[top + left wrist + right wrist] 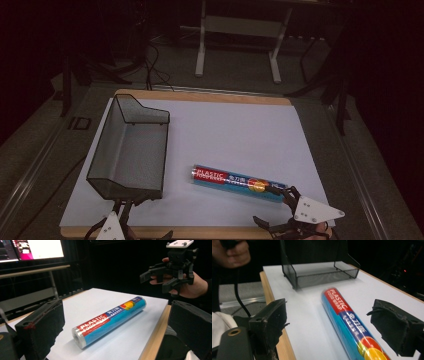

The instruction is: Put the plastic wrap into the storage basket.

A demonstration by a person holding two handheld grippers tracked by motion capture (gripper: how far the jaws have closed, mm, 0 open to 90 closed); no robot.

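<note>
food-wrap roll (pixel 238 182) lay near table's front edge, within reach | mesh tray (pixel 131 148) at left | both grippers' jaws spread, empty

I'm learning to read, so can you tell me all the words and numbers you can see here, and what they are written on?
"PLASTIC FOOD WRAP": white letters on the red band of the blue roll lying on the white sheet.
Chinese characters: white, on the roll's blue middle part; too blurred to read for sure.
Small print near the fruit picture at the roll's other end: too small to read.
Bright screen behind the table: blurred, unreadable.
</note>
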